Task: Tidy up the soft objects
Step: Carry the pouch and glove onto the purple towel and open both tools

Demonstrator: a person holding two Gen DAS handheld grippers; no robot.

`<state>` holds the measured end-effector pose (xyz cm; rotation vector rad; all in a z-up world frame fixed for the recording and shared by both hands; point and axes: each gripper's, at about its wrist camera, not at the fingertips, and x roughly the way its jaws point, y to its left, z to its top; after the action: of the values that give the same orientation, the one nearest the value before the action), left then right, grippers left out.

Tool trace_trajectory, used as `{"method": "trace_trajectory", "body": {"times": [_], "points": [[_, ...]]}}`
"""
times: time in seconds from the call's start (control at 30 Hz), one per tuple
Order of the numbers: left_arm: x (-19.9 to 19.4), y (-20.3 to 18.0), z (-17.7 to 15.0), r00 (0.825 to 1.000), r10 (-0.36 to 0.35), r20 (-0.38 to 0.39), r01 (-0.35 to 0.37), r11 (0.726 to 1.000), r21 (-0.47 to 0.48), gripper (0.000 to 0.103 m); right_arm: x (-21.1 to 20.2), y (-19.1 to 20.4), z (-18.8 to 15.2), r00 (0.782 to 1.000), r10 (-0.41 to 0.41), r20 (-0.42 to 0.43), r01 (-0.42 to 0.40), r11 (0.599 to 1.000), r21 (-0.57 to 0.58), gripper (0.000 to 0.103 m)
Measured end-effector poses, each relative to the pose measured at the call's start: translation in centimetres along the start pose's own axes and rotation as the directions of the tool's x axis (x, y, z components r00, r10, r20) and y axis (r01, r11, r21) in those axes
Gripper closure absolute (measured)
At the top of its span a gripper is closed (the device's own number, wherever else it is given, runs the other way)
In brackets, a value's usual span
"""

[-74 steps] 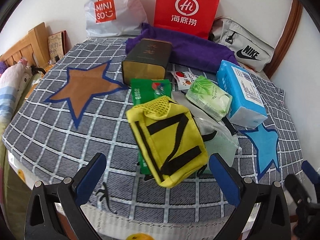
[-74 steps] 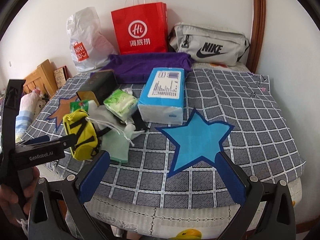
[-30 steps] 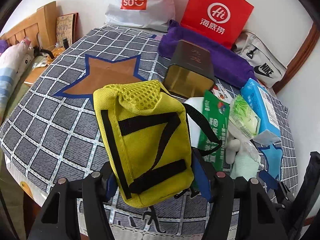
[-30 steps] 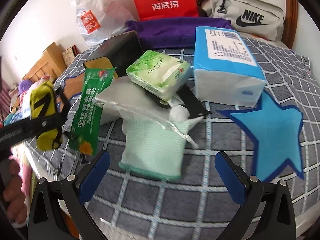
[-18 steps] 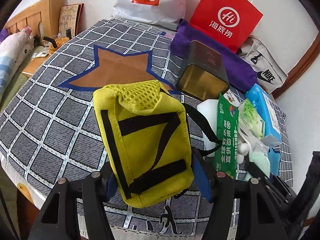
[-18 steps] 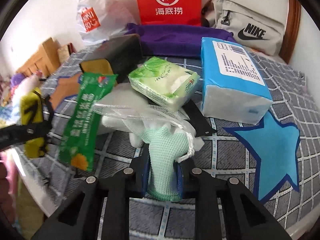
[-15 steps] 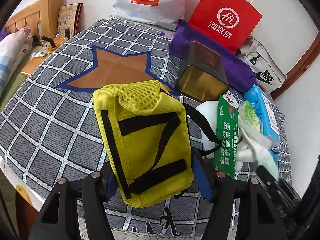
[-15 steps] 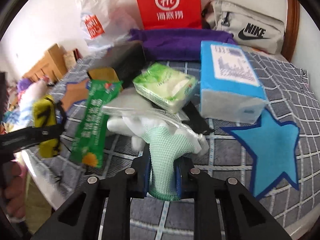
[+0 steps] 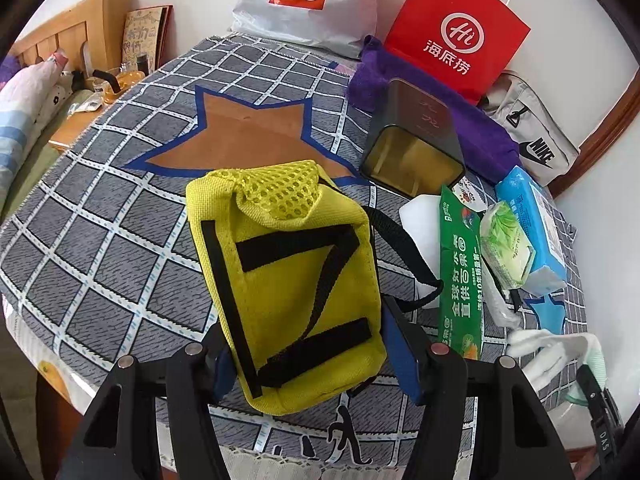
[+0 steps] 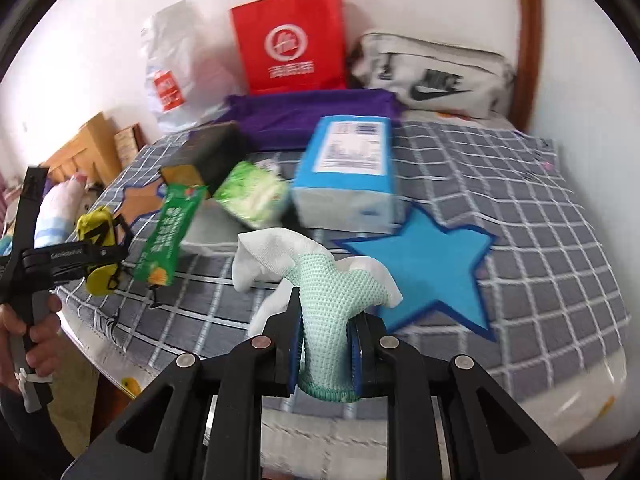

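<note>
A yellow pouch [image 9: 288, 280] with black straps and a mesh top hangs above the checked cloth [image 9: 100, 240]. My left gripper [image 9: 312, 360] grips its lower end, and its jaws are closing a little on the pouch between the pads. The right wrist view shows the pouch [image 10: 98, 248] at the far left. My right gripper [image 10: 326, 340] is shut on the cuff of a mint-green and white knit glove [image 10: 336, 288], held up above the near edge of the bed. In the left wrist view the glove [image 9: 552, 348] appears at the lower right.
On the cloth lie a green snack packet [image 9: 460, 272], a green tissue pack [image 9: 506, 244], a blue tissue pack [image 9: 536, 224] and a dark tin box [image 9: 416, 144]. Behind them are a purple towel [image 9: 480, 128], a red paper bag [image 9: 456, 32], a white Miniso bag [image 9: 308, 0] and a grey Nike bag [image 9: 532, 136].
My right gripper shut on the glove, then lifted it up and back out of the pile. The left gripper kept hold of the yellow pouch and hardly moved.
</note>
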<state>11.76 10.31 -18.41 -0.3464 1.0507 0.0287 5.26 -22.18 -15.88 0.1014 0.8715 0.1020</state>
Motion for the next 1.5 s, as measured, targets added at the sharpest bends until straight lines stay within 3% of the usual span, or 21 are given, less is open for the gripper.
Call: {"method": "trace_trajectory", "body": {"times": [0.37, 0.83, 1.03, 1.5], "points": [[-3.4, -3.2, 2.1, 0.998, 0.007, 0.055, -0.011, 0.997, 0.075, 0.044, -3.0, -2.7, 1.8, 0.996, -0.059, 0.072, 0.057, 0.998, 0.030, 0.084], [-4.6, -7.5, 8.0, 0.994, 0.024, 0.108, -0.039, 0.989, 0.140, 0.044, -4.1, -2.5, 10.6, 0.980, 0.000, 0.201, -0.001, 1.000, 0.003, 0.084], [-2.6, -9.4, 11.6, 0.996, 0.022, 0.088, -0.037, 0.985, 0.169, 0.044, -2.1, -1.8, 15.0, 0.975, 0.022, 0.220, -0.017, 1.000, -0.023, 0.084], [3.3, -13.7, 20.0, 0.999, 0.002, 0.042, -0.011, 0.973, 0.229, 0.044, 6.9, -1.6, 23.2, 0.982, 0.031, 0.188, -0.027, 0.999, -0.026, 0.084]]}}
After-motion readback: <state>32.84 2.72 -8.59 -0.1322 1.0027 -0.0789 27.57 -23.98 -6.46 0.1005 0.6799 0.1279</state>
